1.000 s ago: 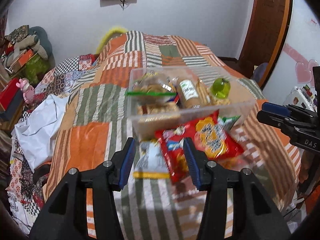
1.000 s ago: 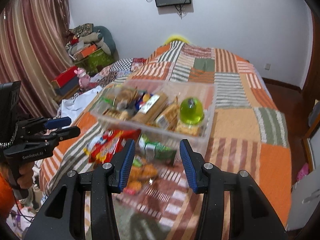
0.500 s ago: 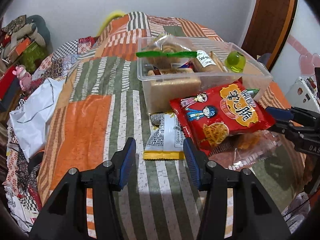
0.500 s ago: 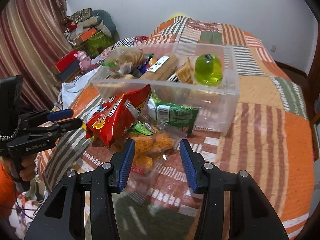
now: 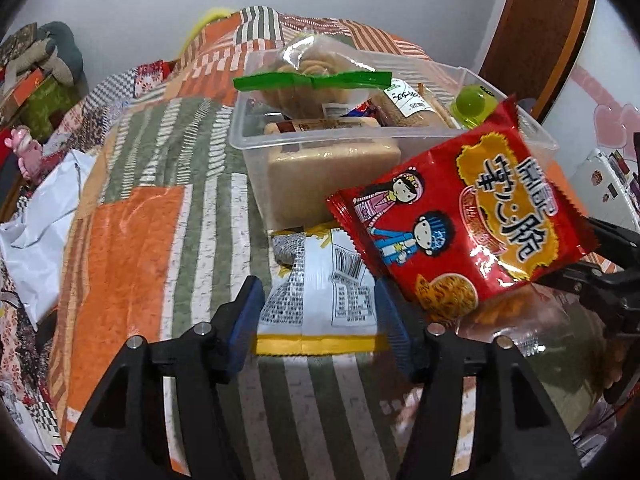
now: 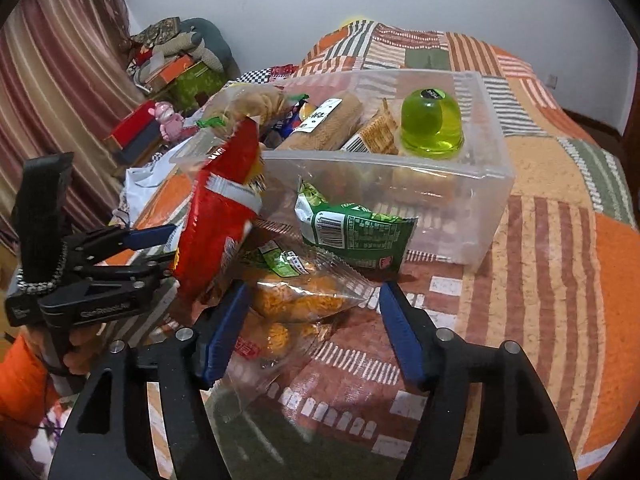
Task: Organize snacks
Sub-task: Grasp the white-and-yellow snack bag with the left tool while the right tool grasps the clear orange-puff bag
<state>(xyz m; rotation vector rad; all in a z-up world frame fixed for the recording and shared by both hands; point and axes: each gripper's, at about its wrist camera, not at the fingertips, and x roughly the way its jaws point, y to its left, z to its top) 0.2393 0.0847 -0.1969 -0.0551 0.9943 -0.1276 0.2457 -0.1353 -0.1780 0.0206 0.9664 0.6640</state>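
You have a patchwork quilt (image 6: 552, 184) spread under everything, striped curtains (image 6: 52, 92) at far left, a pink toy (image 6: 167, 119) beside stacked boxes (image 6: 176, 76), and a wooden door (image 5: 548, 28) far right

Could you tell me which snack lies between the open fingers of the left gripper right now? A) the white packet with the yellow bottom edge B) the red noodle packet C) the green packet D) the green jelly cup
A: in the left wrist view the left gripper is open around the white packet with the yellow bottom edge, while the red noodle packet sits off to its right.
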